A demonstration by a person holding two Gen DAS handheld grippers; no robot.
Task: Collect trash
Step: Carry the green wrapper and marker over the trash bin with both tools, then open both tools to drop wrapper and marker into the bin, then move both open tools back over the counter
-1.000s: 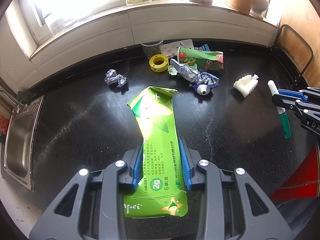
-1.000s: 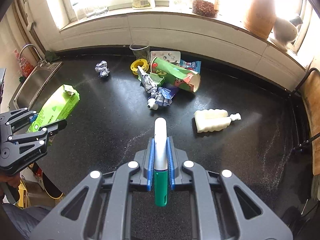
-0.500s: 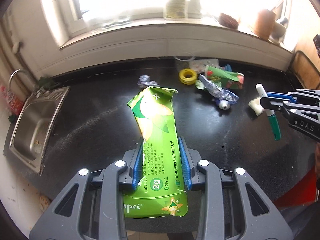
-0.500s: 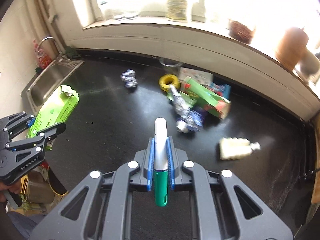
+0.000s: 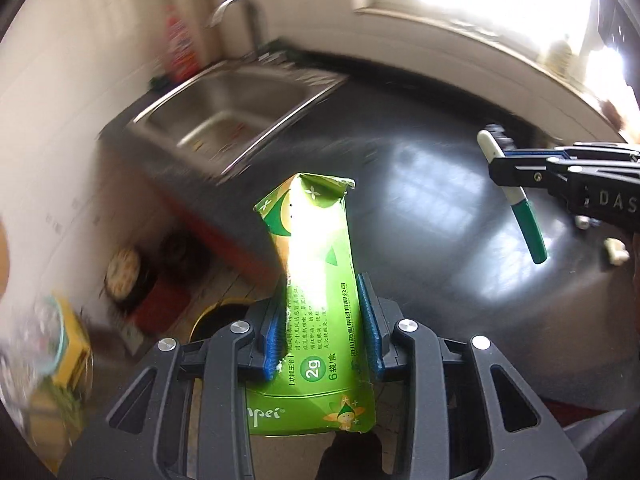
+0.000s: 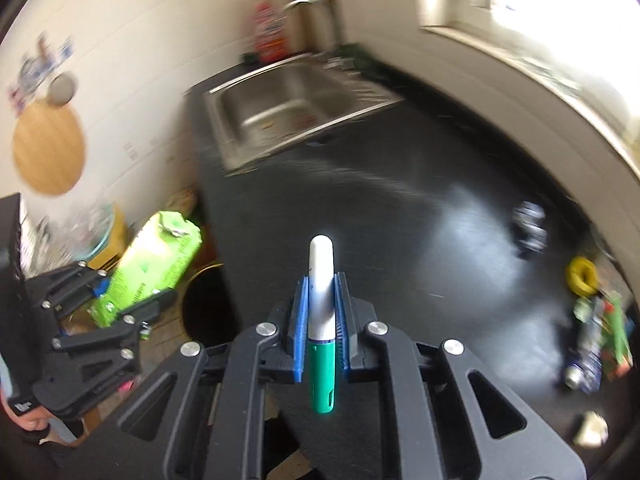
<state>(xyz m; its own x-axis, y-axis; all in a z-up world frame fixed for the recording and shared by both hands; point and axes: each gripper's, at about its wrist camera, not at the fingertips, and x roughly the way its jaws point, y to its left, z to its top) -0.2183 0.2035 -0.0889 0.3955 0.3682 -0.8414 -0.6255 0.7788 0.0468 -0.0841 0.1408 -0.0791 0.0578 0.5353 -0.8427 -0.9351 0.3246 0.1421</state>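
My left gripper (image 5: 322, 320) is shut on a crushed green carton (image 5: 316, 280), held in the air off the counter's left end; the carton also shows in the right wrist view (image 6: 154, 268). My right gripper (image 6: 321, 312) is shut on a white and green pen (image 6: 321, 320), held over the black counter (image 6: 400, 240); the pen also shows at the right of the left wrist view (image 5: 516, 200). Below the carton on the floor is a dark round bin with a yellow rim (image 5: 218, 316), also in the right wrist view (image 6: 204, 304).
A steel sink (image 6: 288, 108) is set into the counter's far left end, with a red bottle (image 6: 268, 28) behind it. Loose trash lies at the right: a foil ball (image 6: 530, 228), a yellow ring (image 6: 582, 276), a green carton with wrappers (image 6: 604, 336), a white piece (image 6: 592, 428).
Both grippers have swung left with their loads. The sink has come to the middle of both views, the trash pile has slid to the right, and the floor bin has come into sight.
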